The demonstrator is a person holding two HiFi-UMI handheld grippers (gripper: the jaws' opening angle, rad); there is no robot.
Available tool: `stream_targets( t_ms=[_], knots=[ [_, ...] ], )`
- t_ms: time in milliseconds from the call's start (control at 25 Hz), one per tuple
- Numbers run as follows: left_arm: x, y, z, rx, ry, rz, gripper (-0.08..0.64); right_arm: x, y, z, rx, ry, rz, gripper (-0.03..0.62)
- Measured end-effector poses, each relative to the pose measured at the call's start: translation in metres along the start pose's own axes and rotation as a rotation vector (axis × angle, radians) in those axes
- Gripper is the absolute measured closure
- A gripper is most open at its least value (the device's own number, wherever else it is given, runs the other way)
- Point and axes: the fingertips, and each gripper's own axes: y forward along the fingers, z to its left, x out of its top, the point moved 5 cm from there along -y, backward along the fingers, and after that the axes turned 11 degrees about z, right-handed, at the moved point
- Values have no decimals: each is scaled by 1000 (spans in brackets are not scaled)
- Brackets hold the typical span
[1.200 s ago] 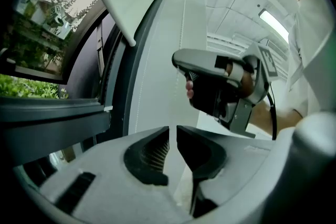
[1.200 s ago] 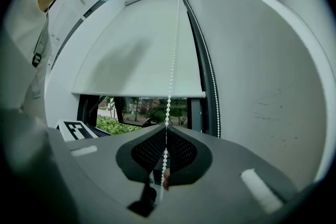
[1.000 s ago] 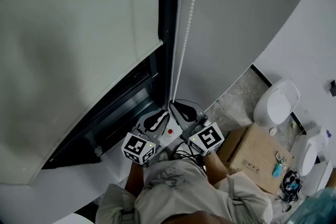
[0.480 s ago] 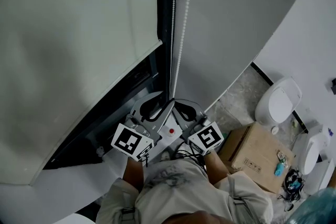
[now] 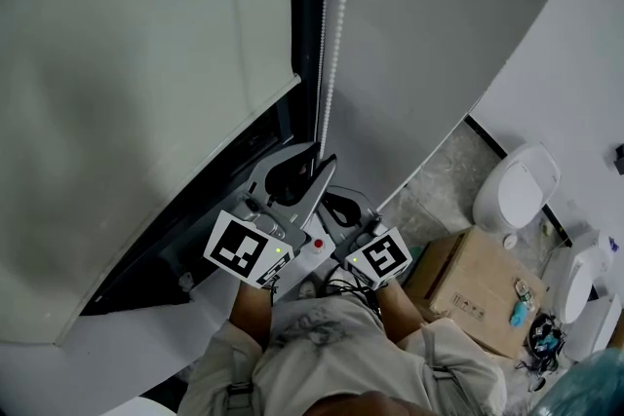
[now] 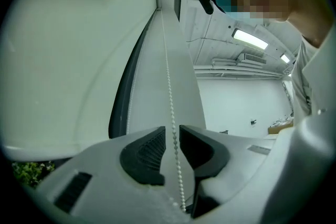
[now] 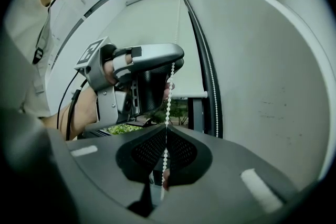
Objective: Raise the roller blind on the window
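– Holding anything, the right gripper (image 7: 165,136) nearest the body?
– Yes. Its jaws are pinched together on the bead chain (image 7: 169,97), low down, and that hand has not shifted.
– And the left gripper (image 6: 172,136)?
– That is the change. In the head view it has climbed from beside the right gripper (image 5: 339,202) to a place above it, so the left gripper (image 5: 320,157) now sits further up the bead chain (image 5: 331,34). Its jaws let go, spread wide, and have just been closing again. The bead chain (image 6: 168,76) runs between the pads, but neither pad presses it yet.
– So what step is this?
– A hand-over-hand reset, I judge. The right hand keeps the chain from slipping back while the left takes a fresh, higher grip for the next pull.
– Where is the roller blind (image 5: 146,63)?
– Beyond both, covering most of the window. Its bottom edge (image 5: 200,175) hangs low, with a dark strip of window frame (image 5: 214,205) showing beneath. Much raising remains.
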Motion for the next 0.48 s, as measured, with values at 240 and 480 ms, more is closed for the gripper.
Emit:
stream_targets(
  t_ms=[240, 480],
  knots=[
    [1, -1, -3, 3, 1, 8, 537, -2, -1, 1, -6, 16, 31, 580],
    [-2, -4, -5, -2, -9, 30, 537, -7, -1, 1, 4, 7, 27, 580]
  ],
)
